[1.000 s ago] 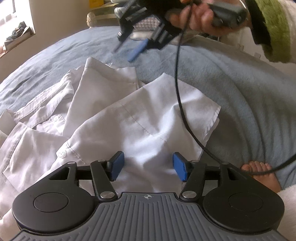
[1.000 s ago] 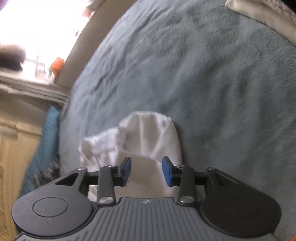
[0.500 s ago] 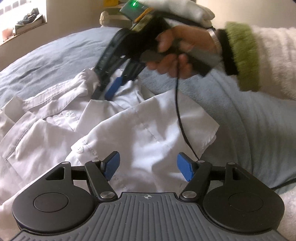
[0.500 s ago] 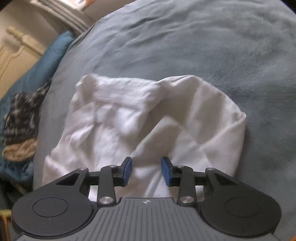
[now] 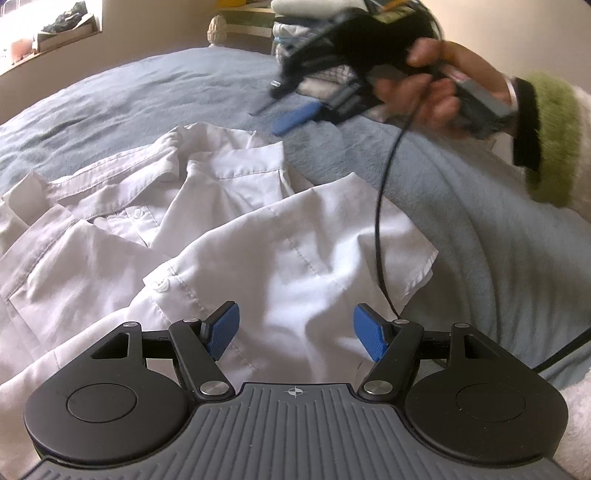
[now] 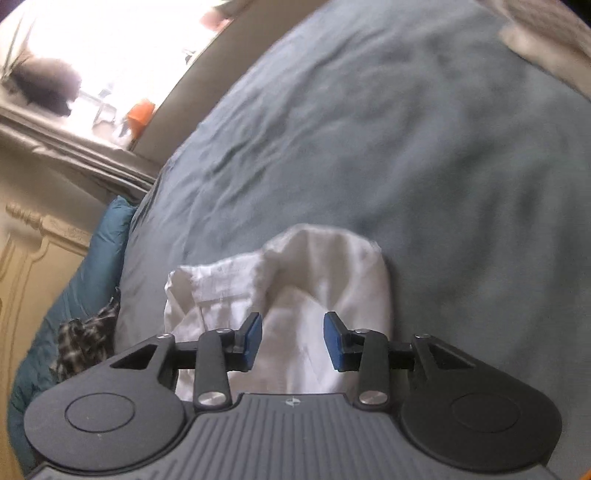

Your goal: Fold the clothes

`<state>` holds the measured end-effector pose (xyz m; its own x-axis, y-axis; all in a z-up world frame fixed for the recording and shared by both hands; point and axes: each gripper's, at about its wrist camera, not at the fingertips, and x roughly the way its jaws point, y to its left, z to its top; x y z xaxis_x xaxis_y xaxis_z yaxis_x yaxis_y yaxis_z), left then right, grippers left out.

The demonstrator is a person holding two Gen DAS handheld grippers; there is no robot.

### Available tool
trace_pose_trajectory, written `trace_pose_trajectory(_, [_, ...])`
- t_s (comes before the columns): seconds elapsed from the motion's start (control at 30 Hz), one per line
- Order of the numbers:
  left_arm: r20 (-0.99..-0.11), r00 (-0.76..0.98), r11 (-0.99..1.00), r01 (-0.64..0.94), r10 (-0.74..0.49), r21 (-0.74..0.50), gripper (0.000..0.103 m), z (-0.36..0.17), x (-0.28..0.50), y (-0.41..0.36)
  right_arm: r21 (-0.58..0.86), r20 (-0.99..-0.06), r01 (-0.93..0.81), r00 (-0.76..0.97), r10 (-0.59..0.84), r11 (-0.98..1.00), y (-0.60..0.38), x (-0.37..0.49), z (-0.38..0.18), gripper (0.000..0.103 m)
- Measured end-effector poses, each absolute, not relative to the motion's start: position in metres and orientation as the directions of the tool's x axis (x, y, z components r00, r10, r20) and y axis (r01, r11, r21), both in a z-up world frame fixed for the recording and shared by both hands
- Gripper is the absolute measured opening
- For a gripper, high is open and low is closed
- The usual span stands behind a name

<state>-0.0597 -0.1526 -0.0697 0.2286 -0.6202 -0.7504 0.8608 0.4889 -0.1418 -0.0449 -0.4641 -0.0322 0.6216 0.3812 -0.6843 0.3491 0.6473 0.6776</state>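
Observation:
A crumpled white shirt point(image 5: 295, 251) lies on the blue-grey bedspread point(image 5: 147, 92), collar and button placket to the left. My left gripper point(image 5: 295, 325) hovers low over the shirt's near panel, its blue pads wide apart with nothing between them. A person's hand point(image 5: 432, 92) in a green-cuffed sleeve holds my right gripper point(image 5: 284, 110) in the air beyond the shirt's far edge, blurred. In the right wrist view the right gripper point(image 6: 291, 336) has its jaws opening slightly. A rumpled part of the shirt point(image 6: 325, 266) lies below them, not pinched.
A black cable point(image 5: 380, 221) hangs from the right gripper across the shirt. Folded clothes point(image 5: 314, 22) are stacked past the bed's far edge. A teal pillow point(image 6: 92, 258), a checked cloth point(image 6: 85, 332) and a cream headboard point(image 6: 33, 258) are beside the bed. A window sill point(image 6: 74, 125) is behind them.
The right gripper dipped toward the shirt's collar, then swung back up and to the right. The left jaws spread wider.

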Motion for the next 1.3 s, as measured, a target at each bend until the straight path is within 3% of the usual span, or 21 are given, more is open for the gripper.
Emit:
trace_pose_trajectory(0.17, [-0.757,0.231,0.495,0.858,-0.611,-0.137,0.069,-0.070,-0.060,-0.154,0.637,-0.737,0.382,0.556,0.384,0.669,-0.452,-0.042,-0.053,0.041])
trace_pose_trajectory(0.37, [-0.771,0.226,0.510,0.848,-0.595,-0.145,0.069,-0.069,-0.061,-0.151,0.659,-0.742,0.494,0.550,0.384,0.567,-0.472,-0.039,-0.093,0.024])
trace_pose_trajectory(0.47, [-0.770,0.228,0.529,0.832,-0.596,-0.163,0.069,-0.067,-0.059,-0.146,0.726,-0.685,0.516,0.601,0.412,0.455,-0.482,-0.052,-0.094,0.027])
trace_pose_trajectory(0.53, [-0.770,0.232,0.544,0.821,-0.595,-0.173,0.069,-0.064,-0.057,-0.142,0.738,-0.671,0.509,0.627,0.397,0.444,-0.483,-0.062,-0.086,0.040])
trace_pose_trajectory(0.57, [-0.769,0.236,0.551,0.816,-0.594,-0.175,0.069,-0.063,-0.057,-0.141,0.740,-0.667,0.506,0.637,0.387,0.443,-0.483,-0.068,-0.081,0.042])
trace_pose_trajectory(0.8, [-0.742,0.280,0.594,0.781,-0.610,-0.194,0.069,-0.046,-0.055,-0.119,0.827,-0.544,0.401,0.745,0.386,0.393,-0.464,-0.111,-0.046,0.042])
trace_pose_trajectory(1.0, [-0.730,0.334,0.655,0.727,-0.597,-0.203,0.070,-0.030,-0.052,-0.087,0.887,-0.425,0.230,0.747,0.511,0.401,-0.417,-0.120,-0.018,0.042])
trace_pose_trajectory(1.3, [-0.741,0.468,0.840,0.487,-0.481,-0.238,0.070,-0.021,-0.038,0.024,0.896,-0.397,0.089,0.597,0.697,0.434,-0.334,-0.115,-0.011,0.042])
